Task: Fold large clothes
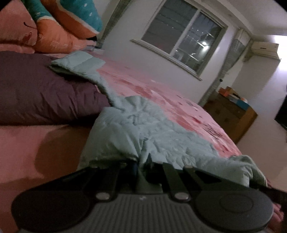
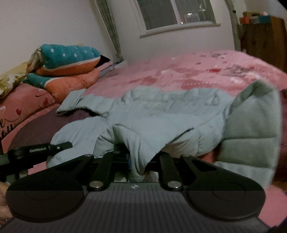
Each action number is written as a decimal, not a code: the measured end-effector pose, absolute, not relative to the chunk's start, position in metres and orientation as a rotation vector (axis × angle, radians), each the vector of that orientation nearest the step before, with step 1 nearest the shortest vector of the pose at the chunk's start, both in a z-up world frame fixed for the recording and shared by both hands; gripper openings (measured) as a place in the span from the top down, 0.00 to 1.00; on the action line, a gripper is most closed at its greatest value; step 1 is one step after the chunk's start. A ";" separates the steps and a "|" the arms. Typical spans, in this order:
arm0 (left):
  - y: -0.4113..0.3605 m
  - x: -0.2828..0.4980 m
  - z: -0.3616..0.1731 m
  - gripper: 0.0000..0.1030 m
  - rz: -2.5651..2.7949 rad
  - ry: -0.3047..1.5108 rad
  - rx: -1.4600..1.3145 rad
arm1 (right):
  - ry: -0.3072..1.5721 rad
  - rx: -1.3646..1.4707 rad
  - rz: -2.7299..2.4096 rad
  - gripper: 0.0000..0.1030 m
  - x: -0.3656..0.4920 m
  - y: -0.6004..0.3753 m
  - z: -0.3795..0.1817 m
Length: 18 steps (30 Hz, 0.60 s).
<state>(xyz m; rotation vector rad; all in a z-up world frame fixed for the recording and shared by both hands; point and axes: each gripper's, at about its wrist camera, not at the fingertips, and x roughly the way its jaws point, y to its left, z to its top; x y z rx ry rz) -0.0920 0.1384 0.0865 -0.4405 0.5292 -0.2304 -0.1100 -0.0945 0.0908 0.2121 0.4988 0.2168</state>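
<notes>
Left tongs (image 1: 141,161) pinch the hem of the pale blue padded jacket (image 1: 143,129); right tongs (image 2: 136,161) pinch another edge fold. Best to lift both evenly and carry the edge toward twelve o'clock, keeping it taut. The jacket lies rumpled on the pink bed (image 2: 197,71), sleeve at ten o'clock.

Pink bed (image 2: 197,71), jacket (image 2: 161,114), probably pillows (image 2: 68,71)

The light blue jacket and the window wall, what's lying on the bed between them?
In the right wrist view, only bare pink bedspread stretches from the light blue jacket back to the wall under the window. The stacked quilts sit off to the side.
</notes>
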 end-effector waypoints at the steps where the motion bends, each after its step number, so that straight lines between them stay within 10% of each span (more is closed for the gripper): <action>1: 0.137 -0.101 0.089 0.96 -0.239 0.532 -0.441 | 0.498 0.204 0.216 0.87 -0.119 -0.097 0.097; 18: 0.113 -0.233 0.103 0.96 -0.347 0.673 -0.318 | 0.687 0.014 0.232 0.87 -0.281 -0.107 0.111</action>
